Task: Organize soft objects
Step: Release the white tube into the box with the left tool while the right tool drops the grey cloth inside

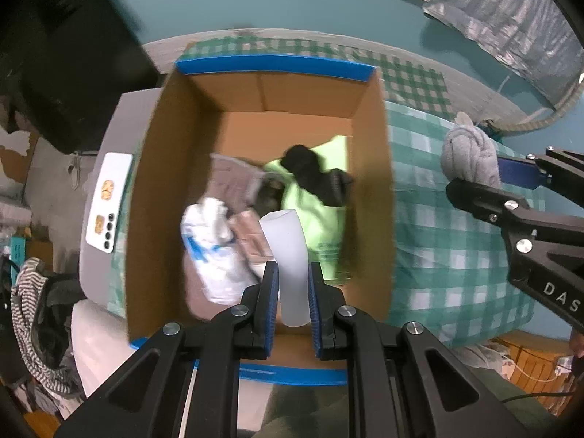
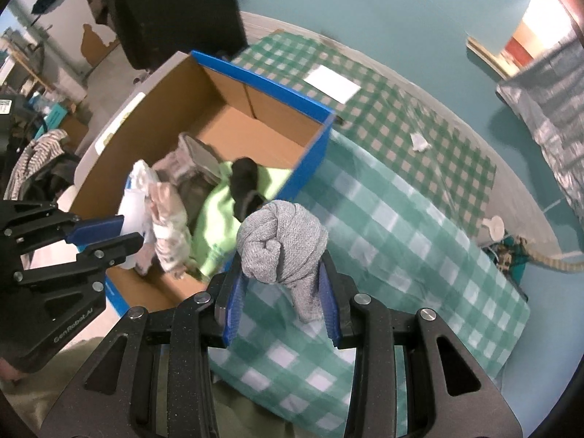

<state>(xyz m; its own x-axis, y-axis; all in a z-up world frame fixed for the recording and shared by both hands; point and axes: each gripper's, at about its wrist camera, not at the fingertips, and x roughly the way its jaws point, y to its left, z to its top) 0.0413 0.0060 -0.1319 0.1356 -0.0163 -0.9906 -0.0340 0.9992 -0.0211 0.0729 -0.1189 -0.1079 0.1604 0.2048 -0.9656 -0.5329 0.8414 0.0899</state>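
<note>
My right gripper (image 2: 283, 284) has its jaws part closed on a knotted grey sock bundle (image 2: 281, 246), which hangs over the green checked cloth (image 2: 401, 241) just beside the blue-edged cardboard box (image 2: 310, 149). My left gripper (image 1: 294, 306) is clamped tight on a pale white folded piece (image 1: 288, 255), held over the box's near end. Inside the box I see a lime green garment (image 1: 317, 215), a black item (image 1: 314, 175) on top of it, a white cloth (image 1: 210, 230) and beige clothes (image 1: 233, 182). The far half of the box floor is bare. The box's right wall is the edge between my bundle and the pile; the cloth to the right lies open.
</note>
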